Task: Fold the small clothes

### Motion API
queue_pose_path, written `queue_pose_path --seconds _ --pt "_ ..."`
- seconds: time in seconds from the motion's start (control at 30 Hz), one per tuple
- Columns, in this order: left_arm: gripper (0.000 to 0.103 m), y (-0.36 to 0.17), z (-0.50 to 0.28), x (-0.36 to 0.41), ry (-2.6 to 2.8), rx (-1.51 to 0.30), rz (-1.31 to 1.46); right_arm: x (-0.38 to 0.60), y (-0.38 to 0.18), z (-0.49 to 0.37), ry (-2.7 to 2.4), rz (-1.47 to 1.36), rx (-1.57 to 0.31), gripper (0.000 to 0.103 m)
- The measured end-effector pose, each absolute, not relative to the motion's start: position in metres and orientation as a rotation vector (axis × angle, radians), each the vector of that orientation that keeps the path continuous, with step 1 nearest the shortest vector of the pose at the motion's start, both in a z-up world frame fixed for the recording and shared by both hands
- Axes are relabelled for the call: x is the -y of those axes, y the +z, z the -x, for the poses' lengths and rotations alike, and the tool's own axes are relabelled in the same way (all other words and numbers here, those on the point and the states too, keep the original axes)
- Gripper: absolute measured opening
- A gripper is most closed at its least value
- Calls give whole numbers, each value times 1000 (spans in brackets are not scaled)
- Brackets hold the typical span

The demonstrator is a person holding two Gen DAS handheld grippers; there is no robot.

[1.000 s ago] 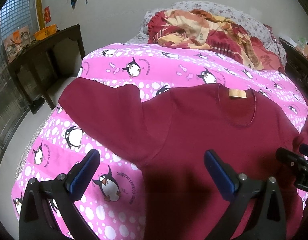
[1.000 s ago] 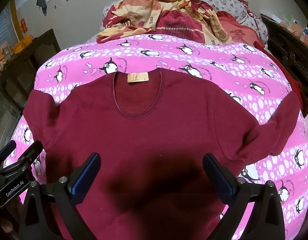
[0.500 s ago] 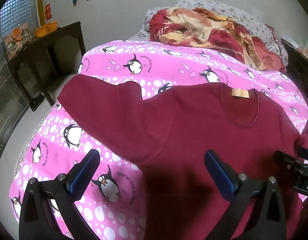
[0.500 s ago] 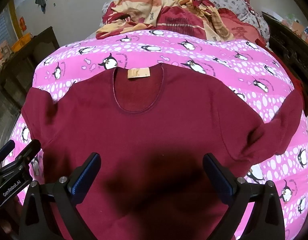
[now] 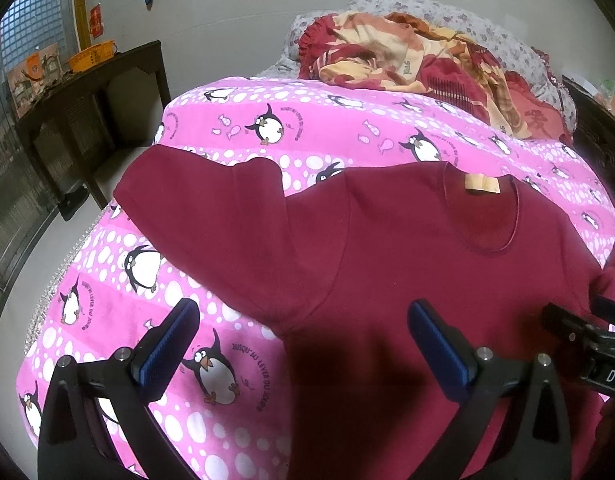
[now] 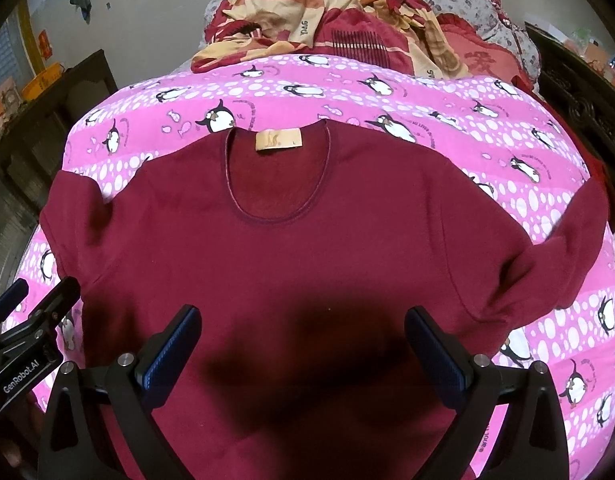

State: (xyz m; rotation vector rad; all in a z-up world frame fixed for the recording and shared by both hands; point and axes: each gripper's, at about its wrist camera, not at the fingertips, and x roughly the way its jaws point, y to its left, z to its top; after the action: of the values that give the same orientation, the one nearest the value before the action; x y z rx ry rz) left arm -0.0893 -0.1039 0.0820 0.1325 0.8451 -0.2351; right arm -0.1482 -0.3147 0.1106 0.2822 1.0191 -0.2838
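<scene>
On the bed, a pink penguin blanket carries the maroon shirt, spread flat, collar at 12 o'clock, sleeves toward 9 and 3. A crumpled quilt lies beyond at 12; a dark table stands at 10. Left gripper and right gripper hover above the shirt, jaws wide apart, holding nothing.

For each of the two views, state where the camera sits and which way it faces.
Left wrist: on the left gripper, over the shirt's left side, looking up the bed; open blue fingers show.
Right wrist: on the right gripper, over the maroon shirt, facing the collar label; open fingers show.
Shared: shirt, penguin blanket, each other's gripper at the frame edge.
</scene>
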Motion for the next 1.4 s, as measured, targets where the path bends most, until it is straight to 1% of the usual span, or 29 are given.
queue_pose_path --seconds 1.4 --pt "103 74 86 105 -229 -871 -134 308 99 144 -270 -287 -1040 103"
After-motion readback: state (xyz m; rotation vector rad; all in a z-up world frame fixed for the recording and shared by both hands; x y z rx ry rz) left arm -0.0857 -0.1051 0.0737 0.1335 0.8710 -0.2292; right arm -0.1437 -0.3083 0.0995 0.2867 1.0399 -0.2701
